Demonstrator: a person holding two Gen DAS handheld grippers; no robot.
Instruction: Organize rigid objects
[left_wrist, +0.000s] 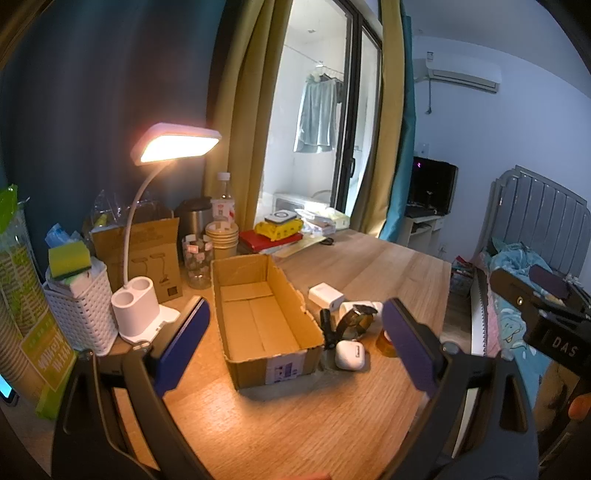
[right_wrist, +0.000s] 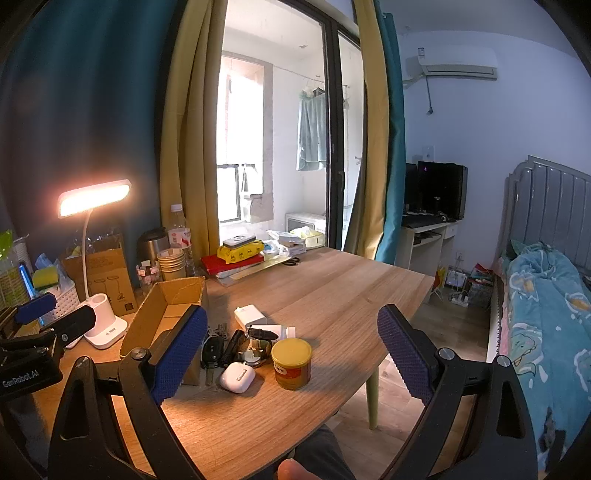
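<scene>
1. Clutter beside the cardboard box (right_wrist: 162, 317) overlaps a lot: a car key (right_wrist: 212, 351), a wristwatch (right_wrist: 255, 349) and what might be a small flashlight (right_wrist: 233, 347), hard to tell.
2. White charger (right_wrist: 250, 316) sits behind them; earbuds case (right_wrist: 237, 377) and yellow-lidded jar (right_wrist: 291, 363) in front, all on the wooden table (right_wrist: 332, 295).
3. Box (left_wrist: 258, 317) looks empty inside.
4. Left gripper (left_wrist: 295, 347) spread wide, holding nothing; right gripper (right_wrist: 291, 354) likewise.
</scene>
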